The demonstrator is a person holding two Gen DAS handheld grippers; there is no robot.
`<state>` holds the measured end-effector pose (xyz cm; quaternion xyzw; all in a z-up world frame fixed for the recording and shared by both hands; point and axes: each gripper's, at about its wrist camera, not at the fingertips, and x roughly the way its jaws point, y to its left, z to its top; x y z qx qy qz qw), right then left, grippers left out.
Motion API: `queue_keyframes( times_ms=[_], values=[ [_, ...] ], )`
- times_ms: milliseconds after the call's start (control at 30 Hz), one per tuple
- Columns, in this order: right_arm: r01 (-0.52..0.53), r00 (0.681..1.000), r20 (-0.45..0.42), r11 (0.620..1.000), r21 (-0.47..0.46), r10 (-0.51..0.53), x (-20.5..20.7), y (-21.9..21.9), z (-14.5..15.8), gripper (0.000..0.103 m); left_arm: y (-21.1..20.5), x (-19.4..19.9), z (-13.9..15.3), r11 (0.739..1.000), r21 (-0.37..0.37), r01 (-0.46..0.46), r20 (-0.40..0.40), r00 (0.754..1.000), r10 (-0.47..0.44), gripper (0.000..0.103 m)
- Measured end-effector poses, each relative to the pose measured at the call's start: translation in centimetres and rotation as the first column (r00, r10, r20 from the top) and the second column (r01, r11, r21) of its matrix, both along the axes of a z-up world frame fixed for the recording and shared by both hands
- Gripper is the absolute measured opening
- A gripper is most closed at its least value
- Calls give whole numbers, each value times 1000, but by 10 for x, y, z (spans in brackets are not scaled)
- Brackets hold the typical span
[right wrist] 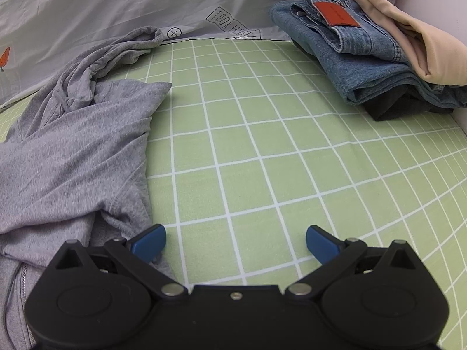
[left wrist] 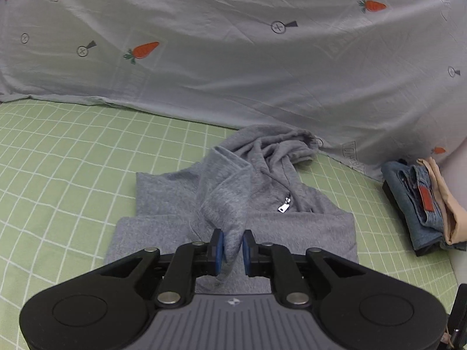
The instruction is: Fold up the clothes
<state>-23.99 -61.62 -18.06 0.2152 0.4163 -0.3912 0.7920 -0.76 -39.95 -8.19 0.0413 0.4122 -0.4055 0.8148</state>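
Left wrist view: on my green checked bedsheet (left wrist: 58, 157), a grey zip hoodie (left wrist: 163, 198) lies partly folded, hood toward the pale carrot-print quilt (left wrist: 233, 58) at the back. My left gripper (left wrist: 233, 248) has a raised fold of the hoodie's sleeve (left wrist: 224, 201) between its blue pads, which sit narrow but do not look fully clamped; the cloth hangs through the gap, so I read it as a light pinch. A silver zipper pull (left wrist: 284, 205) shows just right of that fold. Further right, near the bed's edge, sits a stack of folded clothes (left wrist: 420, 204): blue jeans with beige cloth beside them and something dark beneath.

Right wrist view: the hoodie fills the left side, its edge touching the left pad of my right gripper (right wrist: 235, 243), whose jaws stand wide apart over bare sheet, holding nothing.

By my judgement the sleeve fold is the step in hand: the sleeve is being carried across the body. The next move calls for laying it flat and square over the chest, then bringing the free right gripper in to take the other side.

Printed on the quilt by the hood is a boxed phrase (right wrist: 233, 24), upside down; I take it for "LOOK HERE" but cannot be sure. The jeans carry an orange-red patch (right wrist: 335, 14) whose lettering is too small to read.
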Motion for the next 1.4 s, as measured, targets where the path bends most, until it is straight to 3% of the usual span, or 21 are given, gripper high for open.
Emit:
queue_keyframes(
  times_ms=[100, 167, 233, 333, 433, 567, 700, 867, 967, 1000, 1133, 1200, 1233, 1300, 1400],
  values=[
    [-3, 1000, -15, 1000, -2, 3, 2, -1, 2, 103, -15, -14, -11, 993, 94, 78, 4, 997, -79, 37],
    [-8, 999, -34, 999, -35, 7, 3, 1, 7, 103, -8, -16, -10, 994, 94, 59, 24, 998, -61, 46],
    [-17, 999, -49, 996, -86, 13, 6, 3, 17, 103, 1, -15, -8, 995, 93, 23, 44, 999, -27, 61],
    [-36, 999, -3, 984, -174, 36, 13, 7, 41, 103, 14, -6, -8, 992, 109, -64, 77, 995, 56, 69],
    [-107, 991, 52, 972, -212, 120, 31, 14, 61, 103, 24, 11, -14, 974, 170, -149, 84, 987, 136, 73],
    [-225, 968, 80, 961, -160, 240, 68, 32, 65, 103, 33, 21, -30, 939, 266, -217, 77, 976, 204, 73],
    [-341, 931, 108, 937, -81, 348, 106, 53, 61, 97, 43, 23, -36, 936, 265, -232, 45, 973, 228, 75],
    [-457, 878, 142, 889, -28, 456, 137, 80, 55, 76, 42, 21, -48, 928, 295, -227, 31, 973, 228, 76],
    [-507, 851, 155, 862, -3, 501, 150, 89, 48, 54, 40, 23, -52, 930, 294, -221, 11, 974, 228, 77],
    [-517, 846, 150, 856, 1, 511, 153, 92, 46, 53, 40, 24, -53, 930, 294, -219, 9, 974, 227, 77],
    [-518, 850, 120, 855, 16, 513, 161, 95, 34, 51, 38, 26, -56, 931, 294, -217, 1, 974, 226, 78],
    [-525, 844, 142, 851, 21, 517, 160, 92, 33, 35, 37, 26, -56, 931, 295, -215, 0, 974, 225, 78],
    [-531, 839, 152, 847, 22, 522, 160, 91, 34, 14, 36, 26, -56, 930, 296, -217, 0, 974, 227, 78],
    [-532, 838, 157, 847, 16, 523, 157, 90, 35, 6, 35, 26, -56, 929, 299, -217, 3, 974, 226, 78],
    [-534, 829, 206, 845, 13, 521, 148, 85, 41, 4, 34, 24, -52, 929, 301, -215, 18, 975, 220, 78]
  ],
)
